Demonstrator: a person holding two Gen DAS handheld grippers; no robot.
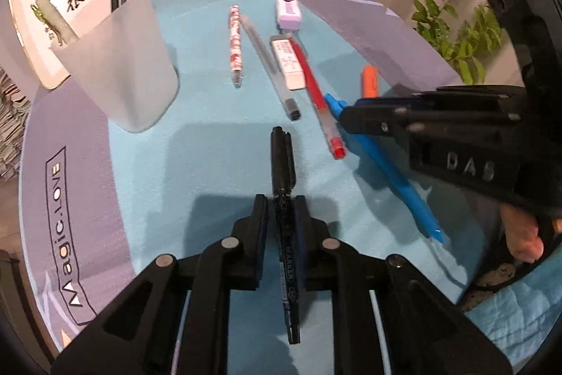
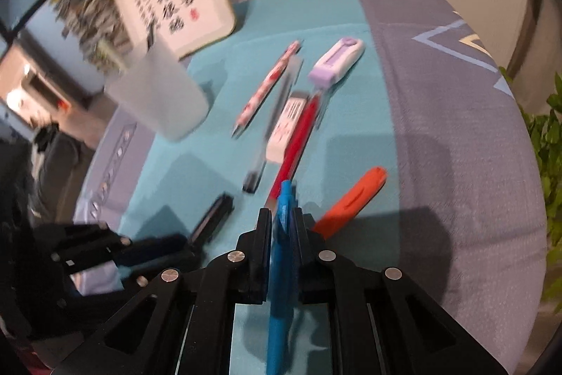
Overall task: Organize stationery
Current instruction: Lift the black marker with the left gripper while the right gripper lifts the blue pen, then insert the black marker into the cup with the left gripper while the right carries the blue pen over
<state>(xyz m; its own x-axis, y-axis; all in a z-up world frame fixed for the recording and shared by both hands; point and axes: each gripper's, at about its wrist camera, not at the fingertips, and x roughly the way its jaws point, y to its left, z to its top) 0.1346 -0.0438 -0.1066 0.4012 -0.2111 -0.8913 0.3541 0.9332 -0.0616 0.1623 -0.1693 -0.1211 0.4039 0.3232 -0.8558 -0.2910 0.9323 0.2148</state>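
A frosted cup (image 1: 128,65) stands at the left of the surface (image 1: 196,171), near its left edge, with open teal cloth in front of it. The left hand-held gripper (image 1: 281,209) is closed on a black marker (image 1: 282,164), tip pointing forward over bare cloth. Beyond lie a patterned pen (image 1: 236,46), a clear pen (image 1: 270,69), a white eraser (image 1: 287,62) and a red pen (image 1: 318,101) side by side. The right hand-held gripper (image 2: 282,217) grips a blue pen (image 2: 281,255). An orange highlighter (image 2: 351,202) lies just right of it; the purple border of the surface beyond it lies bare to the right edge.
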